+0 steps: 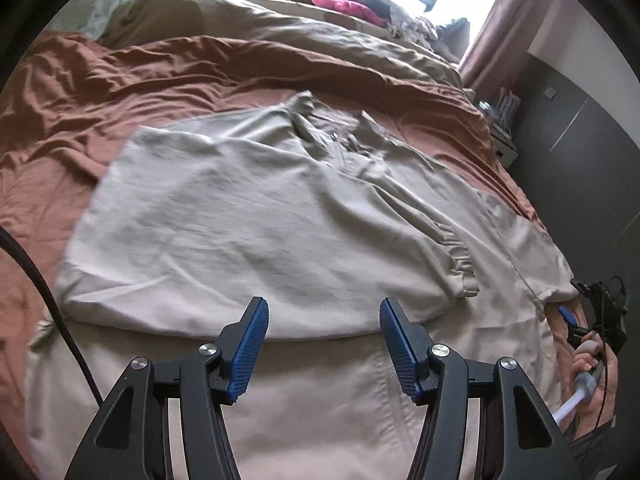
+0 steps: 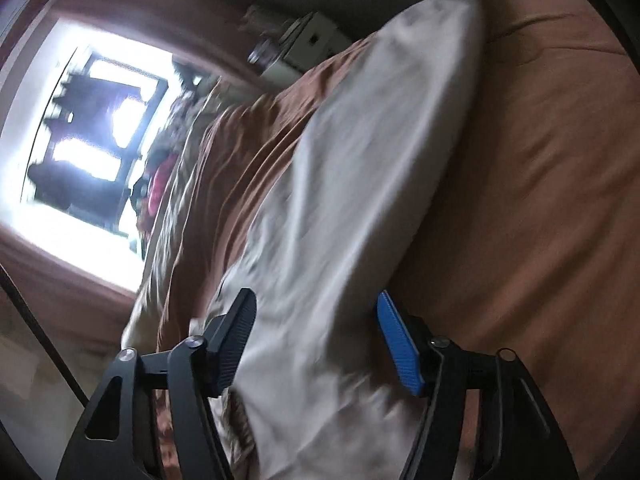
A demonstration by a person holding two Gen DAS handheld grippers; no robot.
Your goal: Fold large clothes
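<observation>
Bed (image 1: 80, 92) as folding surface; beige garment (image 1: 248, 216) half-folded flat; left tool (image 1: 324, 344), right tool (image 2: 316, 344) spread, probably empty.

Black hand-held gripper (image 1: 324, 344) frames, blue ribbed pads (image 1: 249, 350), silver screws.

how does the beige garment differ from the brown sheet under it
The garment is pale beige; the sheet is rust brown. The garment is smaller, covering only the near part of the bed, while the sheet spreads out past it on every side. The garment has one part folded over onto itself, with a ruffled cuff showing; the sheet lies as a single rumpled layer. Both are wrinkled fabric lying on the bed.
</observation>
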